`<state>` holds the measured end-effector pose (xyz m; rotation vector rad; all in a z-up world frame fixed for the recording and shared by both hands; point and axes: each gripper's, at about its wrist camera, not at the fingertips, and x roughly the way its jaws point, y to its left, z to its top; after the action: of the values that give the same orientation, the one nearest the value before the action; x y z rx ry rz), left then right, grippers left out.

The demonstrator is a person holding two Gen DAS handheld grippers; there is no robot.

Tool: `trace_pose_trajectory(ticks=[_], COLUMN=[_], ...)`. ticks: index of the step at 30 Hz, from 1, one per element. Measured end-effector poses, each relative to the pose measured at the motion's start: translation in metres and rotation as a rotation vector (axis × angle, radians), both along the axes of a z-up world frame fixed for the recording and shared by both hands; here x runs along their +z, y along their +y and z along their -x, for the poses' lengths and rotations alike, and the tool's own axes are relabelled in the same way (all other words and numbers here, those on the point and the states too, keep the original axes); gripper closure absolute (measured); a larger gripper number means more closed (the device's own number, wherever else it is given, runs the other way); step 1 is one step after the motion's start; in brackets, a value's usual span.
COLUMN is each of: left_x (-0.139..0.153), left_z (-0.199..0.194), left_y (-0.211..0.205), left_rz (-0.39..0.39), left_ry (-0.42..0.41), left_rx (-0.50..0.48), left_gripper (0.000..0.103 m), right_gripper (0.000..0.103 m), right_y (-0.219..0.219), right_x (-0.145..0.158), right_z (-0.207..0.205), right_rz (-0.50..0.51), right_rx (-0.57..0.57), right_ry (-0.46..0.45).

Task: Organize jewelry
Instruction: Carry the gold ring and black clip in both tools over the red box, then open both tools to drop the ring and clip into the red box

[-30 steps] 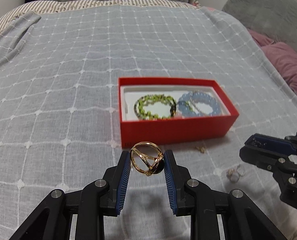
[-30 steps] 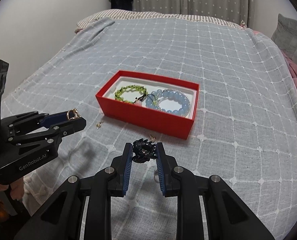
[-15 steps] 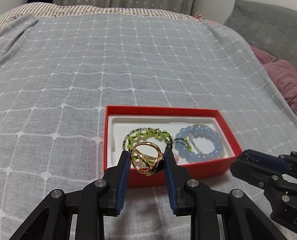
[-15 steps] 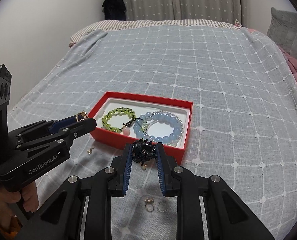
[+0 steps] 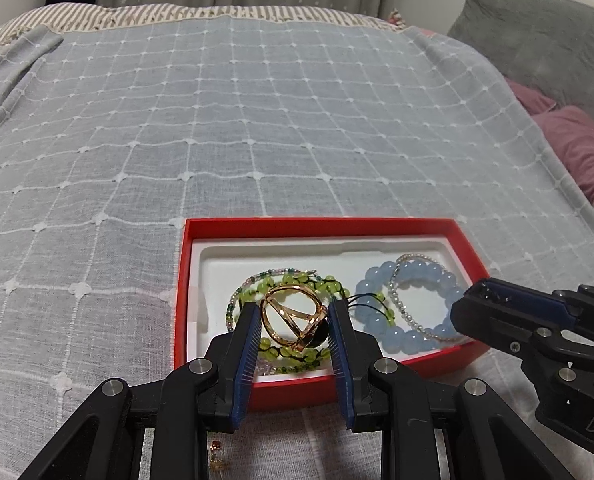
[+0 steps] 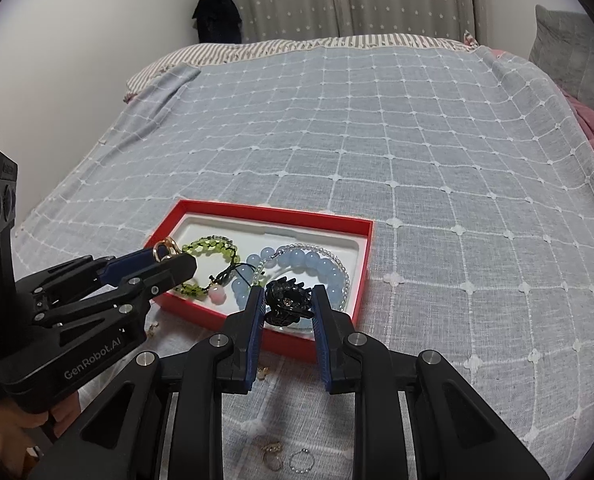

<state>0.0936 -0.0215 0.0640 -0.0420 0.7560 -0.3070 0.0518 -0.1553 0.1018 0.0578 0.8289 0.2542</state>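
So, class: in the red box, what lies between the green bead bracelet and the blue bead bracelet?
In the right wrist view, a black cord with a pink bead.

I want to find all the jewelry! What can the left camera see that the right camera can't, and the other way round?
Only the left view shows the small orange earring on the bedspread near the left claw. Only the right view shows two thin loose rings on the bedspread and the black toothed hair clip in the right claw. Both show the red box, green beaded bracelet, blue beaded bracelet and gold ring.
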Motion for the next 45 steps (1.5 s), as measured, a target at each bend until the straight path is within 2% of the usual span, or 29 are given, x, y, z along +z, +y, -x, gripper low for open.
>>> trace_pose_trajectory(ticks=[6,9,17,19,23,28,36,45], left_x=[-0.002,-0.001,0.007,0.008,0.009,0.014,0.02,0.021], left_z=[-0.003,-0.002,0.003,0.005,0.008,0.021,0.037,0.049], left_y=[-0.001,0.0,0.001,0.001,0.001,0.004,0.011,0.018], left_rz=[-0.015,-0.022,-0.036,-0.044,-0.057,-0.066,-0.055,-0.053], left_ry=[0.003,-0.001,-0.032,-0.034,-0.03,-0.033,-0.005,0.022], left_rx=[0.008,0.018,0.028,0.03,0.036,0.049,0.062,0.077], left_gripper=[0.073,0.065,0.057,0.056,0.052,0.041,0.024,0.01], right_gripper=[0.078,0.078,0.077,0.075,0.058,0.057,0.042,0.032], right_y=[-0.002,-0.002,0.001,0.0,-0.001,-0.006,-0.016,-0.022], right_x=[-0.008,-0.011,-0.014,-0.013,-0.007,0.003,0.012,0.016], right_z=[-0.009,-0.013,-0.018,-0.017,-0.012,-0.001,0.017,0.035], right_rz=[0.013,0.014,0.004,0.004,-0.011,-0.012,-0.013,-0.001], right_rx=[-0.001,0.003,0.023,0.023,0.03,0.026,-0.016,-0.04], right_ry=[0.01,0.014,0.014,0.015,0.004,-0.009,0.014,0.03])
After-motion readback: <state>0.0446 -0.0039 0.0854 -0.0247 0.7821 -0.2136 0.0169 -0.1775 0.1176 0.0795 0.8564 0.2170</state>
